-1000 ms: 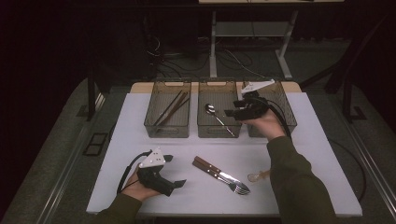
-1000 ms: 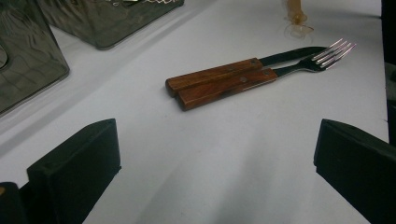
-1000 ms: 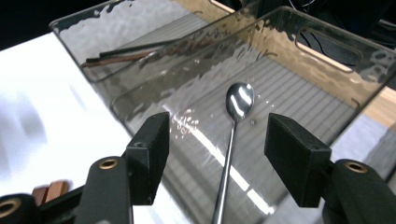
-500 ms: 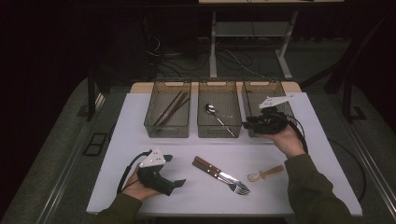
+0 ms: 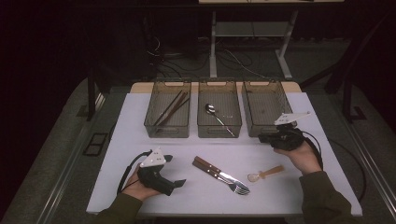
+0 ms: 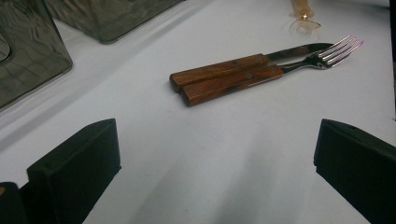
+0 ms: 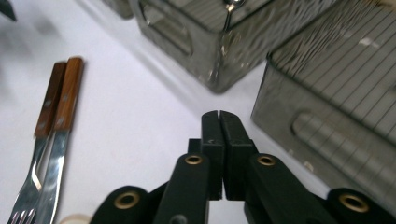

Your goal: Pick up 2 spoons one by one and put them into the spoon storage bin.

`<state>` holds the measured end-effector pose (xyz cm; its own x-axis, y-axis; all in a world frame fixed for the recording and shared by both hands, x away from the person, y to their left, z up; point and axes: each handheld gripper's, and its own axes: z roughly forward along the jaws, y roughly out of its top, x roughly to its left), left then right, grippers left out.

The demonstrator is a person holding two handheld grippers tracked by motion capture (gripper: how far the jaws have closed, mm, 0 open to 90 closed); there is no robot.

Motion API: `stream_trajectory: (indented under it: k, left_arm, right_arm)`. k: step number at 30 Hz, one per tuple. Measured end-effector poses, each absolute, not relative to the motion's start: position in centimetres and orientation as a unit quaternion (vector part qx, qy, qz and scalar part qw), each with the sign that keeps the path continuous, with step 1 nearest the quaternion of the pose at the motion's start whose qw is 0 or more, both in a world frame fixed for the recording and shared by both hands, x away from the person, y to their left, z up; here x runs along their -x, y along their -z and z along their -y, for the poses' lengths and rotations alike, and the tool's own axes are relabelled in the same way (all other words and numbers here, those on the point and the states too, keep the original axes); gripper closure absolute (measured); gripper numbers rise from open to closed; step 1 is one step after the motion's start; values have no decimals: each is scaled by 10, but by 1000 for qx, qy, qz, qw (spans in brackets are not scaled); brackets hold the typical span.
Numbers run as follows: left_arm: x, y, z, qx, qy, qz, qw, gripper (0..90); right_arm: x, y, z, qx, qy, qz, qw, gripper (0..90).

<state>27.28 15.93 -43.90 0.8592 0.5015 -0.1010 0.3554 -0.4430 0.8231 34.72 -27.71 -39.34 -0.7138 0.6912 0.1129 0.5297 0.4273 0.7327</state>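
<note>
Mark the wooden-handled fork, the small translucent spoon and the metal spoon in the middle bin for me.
Wooden-handled fork (image 5: 241, 189), high view, on its tines.
Translucent spoon (image 5: 271, 172), high view, on its handle.
Metal spoon (image 5: 210, 108), high view, on its bowl, inside the middle bin (image 5: 219, 133).

3 bins (image 5: 219, 112), 2 spoons (image 5: 217, 116), 1 fork (image 5: 223, 176)

R claw (image 5: 262, 138) shut, empty, just in front of right bin (image 5: 264, 106); fork (image 5: 223, 175) & knife (image 5: 215, 170) mid-table.

White table (image 5: 140, 116): bins (image 5: 219, 114), cutlery (image 5: 222, 175).
</note>
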Motion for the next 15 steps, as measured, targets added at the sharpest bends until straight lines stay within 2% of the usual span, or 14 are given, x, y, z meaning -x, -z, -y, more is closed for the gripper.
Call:
stream_trajectory:
  k: [15]
  left_arm:
    - [-272, 439, -159, -848, -82, -250, 461, 0]
  right_arm:
    - [-297, 414, 276, -331, -359, -870, 62, 893]
